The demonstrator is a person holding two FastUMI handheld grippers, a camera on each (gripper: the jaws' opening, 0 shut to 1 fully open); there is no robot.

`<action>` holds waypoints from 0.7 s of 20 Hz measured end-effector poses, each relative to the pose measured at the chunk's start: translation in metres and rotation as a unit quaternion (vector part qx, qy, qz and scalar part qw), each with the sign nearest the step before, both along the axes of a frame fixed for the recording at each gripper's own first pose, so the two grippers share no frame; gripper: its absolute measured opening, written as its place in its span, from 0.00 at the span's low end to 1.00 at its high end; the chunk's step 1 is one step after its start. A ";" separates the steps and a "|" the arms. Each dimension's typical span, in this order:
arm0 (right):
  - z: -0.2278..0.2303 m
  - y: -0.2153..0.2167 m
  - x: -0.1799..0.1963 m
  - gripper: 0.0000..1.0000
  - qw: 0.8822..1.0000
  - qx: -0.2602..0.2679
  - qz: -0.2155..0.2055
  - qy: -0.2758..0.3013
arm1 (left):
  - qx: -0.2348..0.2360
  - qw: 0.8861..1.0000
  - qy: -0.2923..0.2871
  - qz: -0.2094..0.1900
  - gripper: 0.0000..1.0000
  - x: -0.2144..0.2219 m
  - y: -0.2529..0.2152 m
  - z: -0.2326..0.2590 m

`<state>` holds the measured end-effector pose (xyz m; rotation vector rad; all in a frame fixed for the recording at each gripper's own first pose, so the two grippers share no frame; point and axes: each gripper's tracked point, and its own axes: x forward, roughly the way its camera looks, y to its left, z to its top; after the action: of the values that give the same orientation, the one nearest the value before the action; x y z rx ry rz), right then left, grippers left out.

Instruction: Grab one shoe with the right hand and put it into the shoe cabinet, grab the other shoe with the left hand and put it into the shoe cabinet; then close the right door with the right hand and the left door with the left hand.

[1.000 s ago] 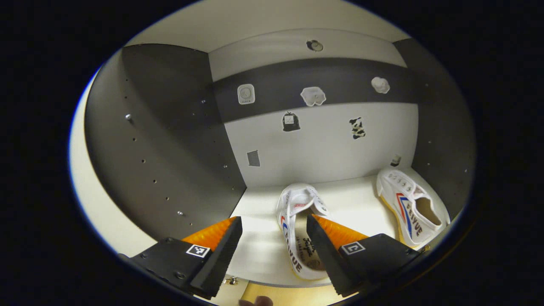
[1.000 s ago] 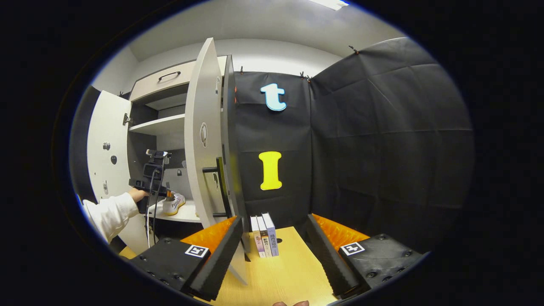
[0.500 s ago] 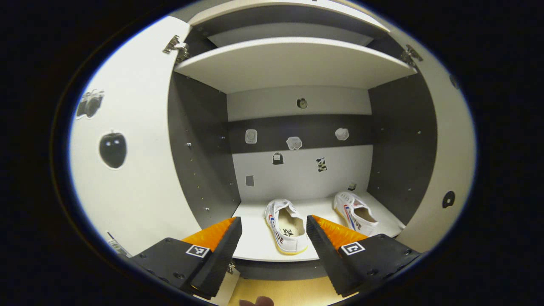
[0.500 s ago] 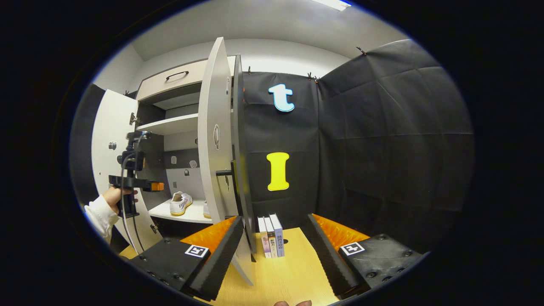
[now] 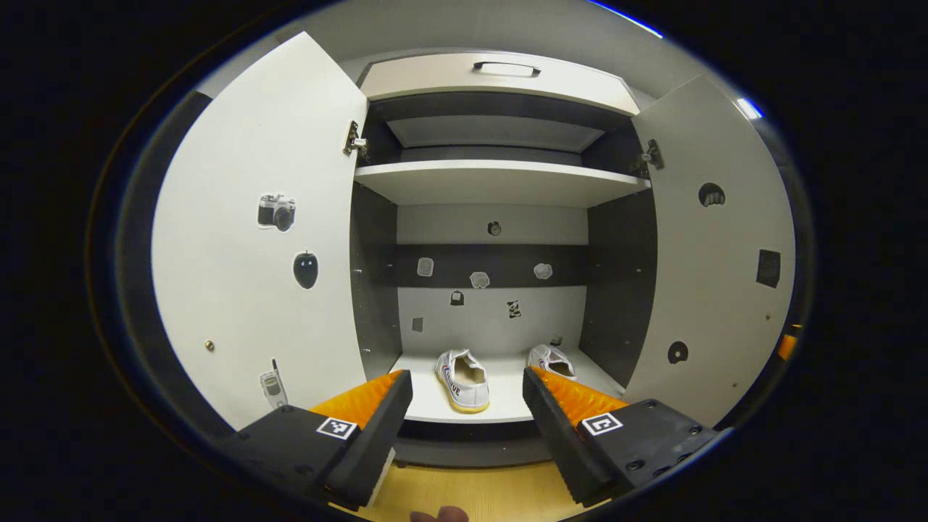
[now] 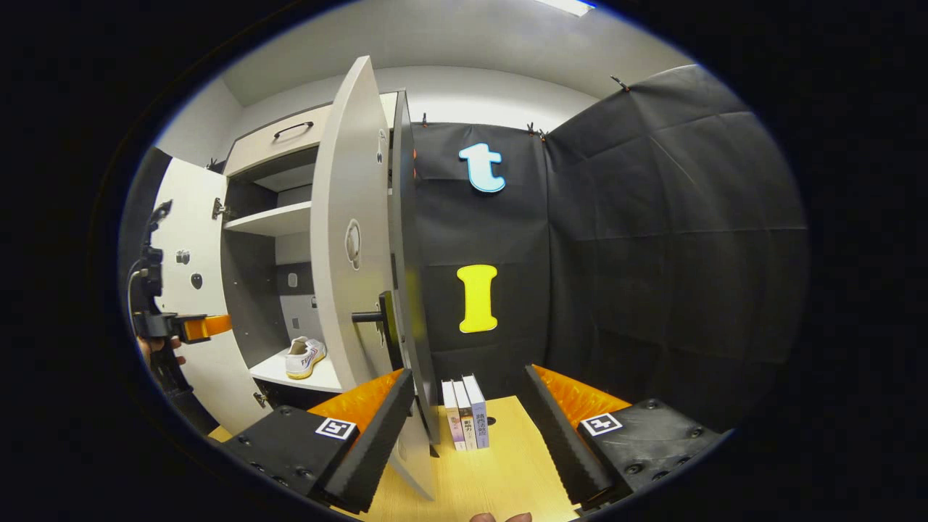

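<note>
Both shoes are in now — the first shoe [image 5: 462, 378] sits near the front of the shoe cabinet [image 5: 500, 181]'s bottom shelf, the other shoe [image 5: 551, 358] just beside it toward the right wall; a second ago the left gripper [image 5: 461, 413] was right over that first shoe inside the compartment, and it's since backed clear out, so the whole cabinet front is in frame, both doors included; its fingers stand wide apart with nothing between them, so the drop is done.

In the right gripper view the right gripper [image 6: 467, 409] is spread wide too and holding nothing; it has barely moved, hanging over the wooden table [image 6: 500, 478] near some books [image 6: 466, 413], with the right door [image 6: 348, 239] edge-on just ahead and its handle [image 6: 370, 316] sticking out.

So I'd say the shoe part is finished and only the doors are left — right door first, then the left door [image 5: 254, 239]; neither has started swinging yet.
</note>
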<state>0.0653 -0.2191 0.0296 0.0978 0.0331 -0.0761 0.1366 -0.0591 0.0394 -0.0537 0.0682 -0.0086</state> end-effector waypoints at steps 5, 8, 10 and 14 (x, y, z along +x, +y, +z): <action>-0.002 -0.007 0.026 0.96 1.000 -0.009 0.002 0.000 | -0.004 1.000 -0.002 -0.010 0.96 -0.037 -0.003 -0.004; -0.004 -0.012 0.039 0.96 1.000 -0.008 -0.002 0.003 | -0.007 1.000 -0.005 -0.009 0.96 -0.049 0.001 -0.006; -0.002 -0.012 0.045 0.96 1.000 -0.002 -0.001 0.002 | -0.014 1.000 -0.003 -0.010 0.96 -0.057 0.003 -0.010; -0.005 -0.004 0.050 0.96 1.000 0.003 0.007 0.007 | 0.004 1.000 -0.004 -0.001 0.97 -0.062 0.013 -0.014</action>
<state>0.1153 -0.2229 0.0244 0.1034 0.0489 -0.0637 0.0742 -0.0458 0.0259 -0.0446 0.0598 -0.0111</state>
